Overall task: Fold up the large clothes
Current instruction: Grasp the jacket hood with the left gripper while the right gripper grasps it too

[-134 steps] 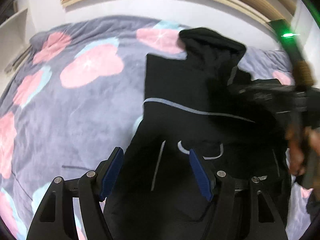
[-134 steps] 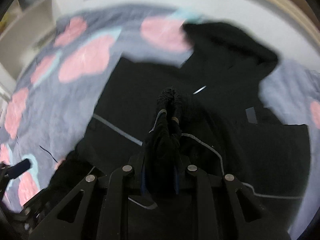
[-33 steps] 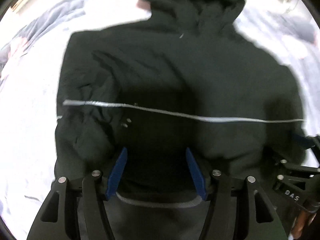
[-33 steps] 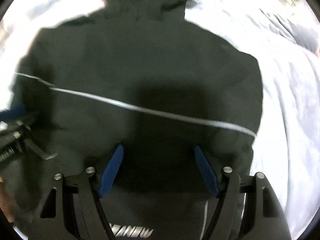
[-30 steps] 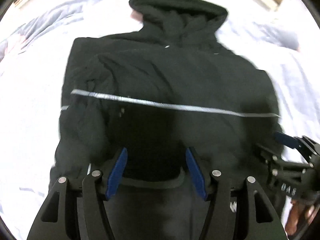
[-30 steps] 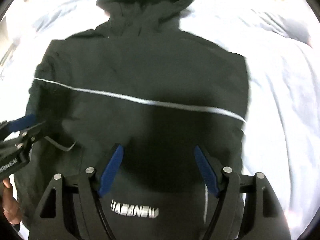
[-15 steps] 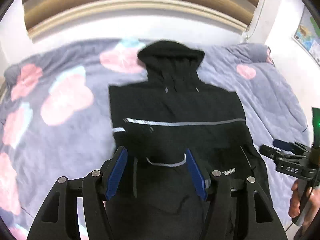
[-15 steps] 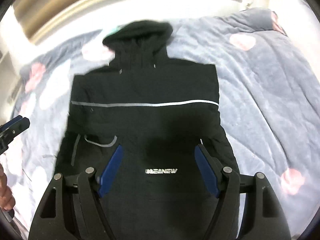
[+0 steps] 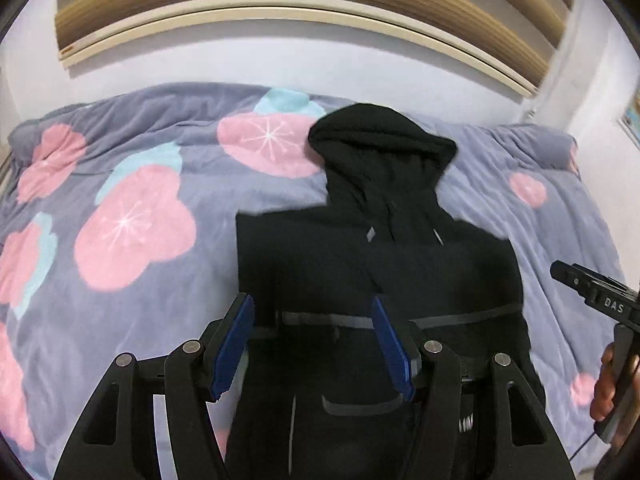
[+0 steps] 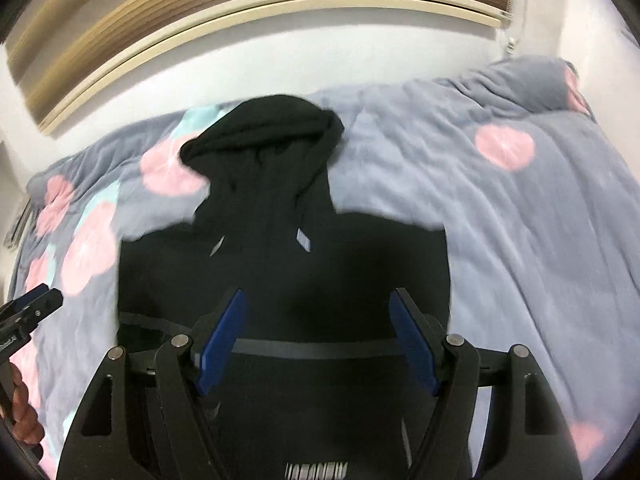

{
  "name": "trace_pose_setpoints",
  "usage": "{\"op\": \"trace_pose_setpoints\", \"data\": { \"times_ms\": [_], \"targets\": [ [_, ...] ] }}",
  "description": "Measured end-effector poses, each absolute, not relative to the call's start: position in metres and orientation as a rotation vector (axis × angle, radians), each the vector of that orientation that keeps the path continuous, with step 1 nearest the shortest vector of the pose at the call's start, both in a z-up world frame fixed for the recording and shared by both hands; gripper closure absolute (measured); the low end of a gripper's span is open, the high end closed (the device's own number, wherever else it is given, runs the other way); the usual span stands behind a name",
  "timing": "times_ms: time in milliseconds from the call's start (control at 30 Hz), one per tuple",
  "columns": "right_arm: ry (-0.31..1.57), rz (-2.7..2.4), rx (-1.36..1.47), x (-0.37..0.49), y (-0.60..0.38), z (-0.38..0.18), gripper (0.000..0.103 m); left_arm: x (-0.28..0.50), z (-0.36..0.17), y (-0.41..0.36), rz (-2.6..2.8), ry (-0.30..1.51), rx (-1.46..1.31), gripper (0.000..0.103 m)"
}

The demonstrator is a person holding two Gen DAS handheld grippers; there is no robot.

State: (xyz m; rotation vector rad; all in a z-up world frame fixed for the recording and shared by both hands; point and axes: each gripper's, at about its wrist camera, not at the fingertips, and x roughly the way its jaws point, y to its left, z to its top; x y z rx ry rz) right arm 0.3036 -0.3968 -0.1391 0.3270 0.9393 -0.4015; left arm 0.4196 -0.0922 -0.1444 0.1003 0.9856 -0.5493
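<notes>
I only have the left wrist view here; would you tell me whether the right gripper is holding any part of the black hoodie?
Observer: No, the right gripper is open, with nothing between its blue pads; the black hoodie lies on the bed beyond them.
Operator: Thank you. Is there any print on its front?
Observer: Yes, a line of pale lettering sits low on the front, too blurred to read.

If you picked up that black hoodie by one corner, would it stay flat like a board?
Probably not. The black hoodie lies limp on the blanket and its hood is bunched into soft folds, so it would likely droop and unfold. It looks thick, so perhaps a bit heavy for cloth.
</notes>
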Motion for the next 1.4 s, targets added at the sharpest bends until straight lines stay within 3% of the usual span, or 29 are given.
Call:
{"op": "trace_pose_setpoints", "data": {
  "times_ms": [300, 533, 600, 633, 667, 700, 733, 800, 833, 1000, 1100, 1233, 1333, 1400],
  "targets": [
    [0.884, -0.403, 0.307, 0.448, -0.479, -0.185, 0.027, 0.562, -0.199, -0.177, -0.572, 1.065, 0.003, 0.04],
    [0.922, -0.427, 0.331, 0.508, -0.518, -0.231, 0.027, 0.645, -0.248, -0.217, -0.518, 1.128, -0.112, 0.04],
    [0.93, -0.424, 0.355, 0.518, -0.526, -0.241, 0.031, 0.659, -0.262, -0.23, -0.529, 1.139, -0.102, 0.04],
    [0.938, -0.419, 0.365, 0.526, -0.531, -0.248, 0.038, 0.666, -0.269, -0.237, -0.515, 1.148, -0.079, 0.04],
    [0.948, -0.414, 0.37, 0.532, -0.533, -0.253, 0.051, 0.671, -0.275, -0.242, -0.509, 1.154, -0.067, 0.04],
    [0.959, -0.407, 0.376, 0.538, -0.536, -0.258, 0.063, 0.677, -0.281, -0.246, -0.507, 1.165, -0.068, 0.047],
    [0.974, -0.388, 0.392, 0.543, -0.539, -0.263, 0.086, 0.684, -0.288, -0.249, -0.508, 1.185, -0.087, 0.067],
    [0.96, -0.368, 0.404, 0.542, -0.543, -0.262, 0.089, 0.696, -0.295, -0.252, -0.542, 1.21, -0.126, 0.092],
    [0.908, -0.345, 0.405, 0.532, -0.544, -0.252, 0.095, 0.698, -0.295, -0.251, -0.543, 1.208, -0.139, 0.095],
    [0.777, -0.291, 0.427, 0.485, -0.548, -0.232, 0.096, 0.671, -0.256, -0.212, -0.688, 1.069, -0.266, 0.097],
    [0.876, -0.299, 0.335, 0.495, -0.538, -0.26, 0.096, 0.669, -0.268, -0.209, -0.678, 1.114, -0.179, 0.096],
    [1.04, -0.31, 0.333, 0.519, -0.534, -0.309, 0.095, 0.689, -0.337, -0.224, -0.599, 1.344, -0.119, 0.094],
    [1.069, -0.312, 0.292, 0.523, -0.533, -0.311, 0.09, 0.683, -0.333, -0.236, -0.603, 1.282, -0.008, 0.09],
    [1.073, -0.311, 0.262, 0.519, -0.532, -0.303, 0.081, 0.677, -0.32, -0.233, -0.581, 1.23, 0.013, 0.081]
  ]
}}
